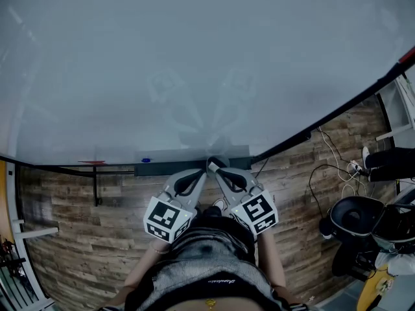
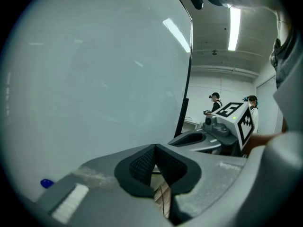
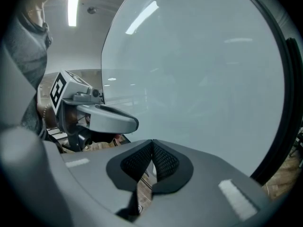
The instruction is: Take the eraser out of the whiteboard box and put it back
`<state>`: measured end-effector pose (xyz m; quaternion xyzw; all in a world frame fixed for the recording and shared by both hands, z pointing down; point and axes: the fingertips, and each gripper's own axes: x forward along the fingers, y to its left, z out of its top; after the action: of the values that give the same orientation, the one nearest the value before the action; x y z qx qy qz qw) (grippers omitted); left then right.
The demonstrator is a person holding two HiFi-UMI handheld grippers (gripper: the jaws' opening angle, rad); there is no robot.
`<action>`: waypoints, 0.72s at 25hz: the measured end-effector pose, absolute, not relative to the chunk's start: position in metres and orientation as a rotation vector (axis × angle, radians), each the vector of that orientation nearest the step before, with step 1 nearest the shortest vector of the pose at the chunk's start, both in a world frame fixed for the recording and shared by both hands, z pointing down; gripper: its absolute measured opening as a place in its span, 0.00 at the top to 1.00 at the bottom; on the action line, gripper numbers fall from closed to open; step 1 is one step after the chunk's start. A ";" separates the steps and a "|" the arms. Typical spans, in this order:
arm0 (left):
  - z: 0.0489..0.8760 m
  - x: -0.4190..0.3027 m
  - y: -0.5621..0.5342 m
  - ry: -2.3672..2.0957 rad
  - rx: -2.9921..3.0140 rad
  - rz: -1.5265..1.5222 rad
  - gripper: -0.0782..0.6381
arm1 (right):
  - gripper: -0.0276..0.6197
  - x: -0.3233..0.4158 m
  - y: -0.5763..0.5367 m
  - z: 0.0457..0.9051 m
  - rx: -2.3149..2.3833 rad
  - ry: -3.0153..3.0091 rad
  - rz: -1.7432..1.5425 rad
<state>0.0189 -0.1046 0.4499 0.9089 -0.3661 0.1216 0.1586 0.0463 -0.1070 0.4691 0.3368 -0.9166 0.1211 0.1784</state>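
A large whiteboard fills the head view, with a dark tray along its lower edge. My left gripper and right gripper meet tip to tip just in front of that tray's right part. In the left gripper view the left gripper is shut, its pads touching with nothing between them. The right gripper is likewise shut and empty in its own view. Each gripper appears in the other's view, the right gripper and the left gripper. No eraser shows in any view.
A small blue object and a red marker lie on the ledge to the left. The blue object also shows low left in the left gripper view. A black stool and cables are on the wooden floor at right. Two people stand far off.
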 end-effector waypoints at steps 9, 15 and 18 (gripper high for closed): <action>0.426 0.021 -0.107 -1.062 2.659 0.291 0.89 | 0.95 0.037 -0.111 0.440 0.965 -2.674 0.260; 0.406 0.019 -0.109 -1.100 2.696 0.255 0.89 | 0.95 0.034 -0.113 0.421 0.984 -2.711 0.226; 0.396 0.020 -0.108 -1.111 2.674 0.212 0.89 | 0.95 0.032 -0.112 0.410 0.987 -2.738 0.204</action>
<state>0.0201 -0.1078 0.3961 0.9145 -0.3799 0.0726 0.1187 0.0320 -0.1117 0.4104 0.3362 -0.9325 0.0695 0.1118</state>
